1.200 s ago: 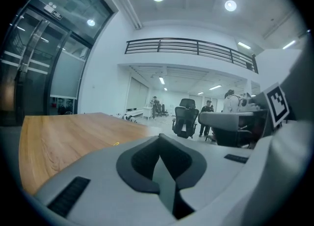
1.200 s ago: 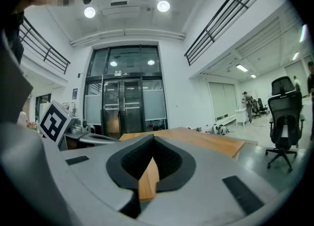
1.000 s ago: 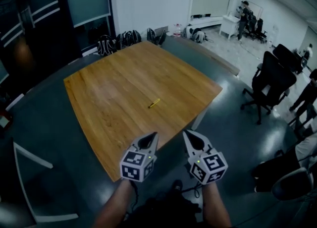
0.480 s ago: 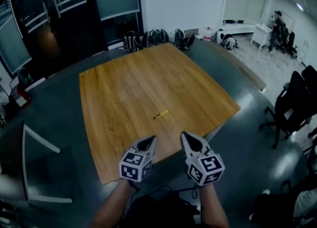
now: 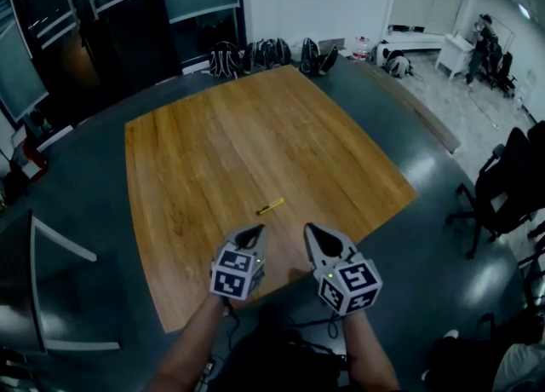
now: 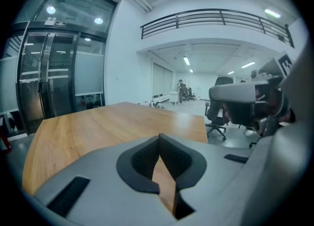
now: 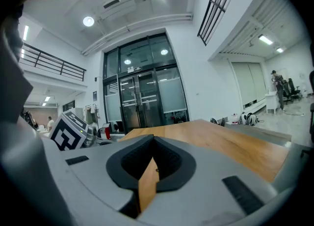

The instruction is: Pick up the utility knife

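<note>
The yellow utility knife (image 5: 271,206) lies flat on the wooden table (image 5: 213,152), near the table's front edge. My left gripper (image 5: 258,229) hovers just short of the knife and slightly to its left, jaws shut and empty. My right gripper (image 5: 309,228) hangs beside it, to the knife's right and over the table's front edge, also shut with nothing held. In the left gripper view the left gripper (image 6: 160,135) has its tips meeting, with only tabletop beyond. The right gripper view shows the right gripper (image 7: 153,136) the same way. Neither gripper view shows the knife.
Several backpacks (image 5: 272,54) sit on the floor past the table's far edge. A black office chair (image 5: 511,181) stands at the right and a white-framed chair (image 5: 60,296) at the left. Dark glass doors (image 5: 85,32) fill the back left. A person (image 5: 485,37) stands far off.
Both grippers have moved forward toward the table, and the gap to the knife has shrunk. Their jaws stayed shut. The head view swung left.
</note>
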Tool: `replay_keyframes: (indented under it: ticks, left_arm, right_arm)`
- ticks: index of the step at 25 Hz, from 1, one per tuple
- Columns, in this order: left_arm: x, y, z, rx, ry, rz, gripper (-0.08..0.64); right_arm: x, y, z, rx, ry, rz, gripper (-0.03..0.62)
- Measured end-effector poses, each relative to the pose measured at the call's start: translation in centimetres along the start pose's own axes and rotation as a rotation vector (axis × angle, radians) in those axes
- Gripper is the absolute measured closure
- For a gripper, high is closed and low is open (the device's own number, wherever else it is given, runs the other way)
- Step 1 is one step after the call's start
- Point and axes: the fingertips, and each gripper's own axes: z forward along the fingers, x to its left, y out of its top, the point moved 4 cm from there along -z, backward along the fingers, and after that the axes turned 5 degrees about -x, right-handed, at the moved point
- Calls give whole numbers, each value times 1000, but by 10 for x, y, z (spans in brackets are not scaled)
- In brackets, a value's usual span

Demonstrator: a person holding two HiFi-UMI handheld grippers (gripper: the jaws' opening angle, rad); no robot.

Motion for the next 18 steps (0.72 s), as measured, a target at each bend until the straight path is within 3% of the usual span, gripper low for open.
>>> replay_keyframes:
  ticks: [4,6,12,18]
  left_arm:
    - [21,-21,43,60,-41,13,549]
    - [31,-33,66,103,-76,23,496]
    - [58,-64,129,216,-175,76,425]
    - [65,-89,162,327,-247,123,396]
  right_arm:
    - [-12,-7,24,51,-21,-21,581]
    - [-17,-11,35,75,-30,-31,581]
    - [-33,-14,64,119,-71,-48,581]
    - [-54,-24,68,149,-136,-29,580]
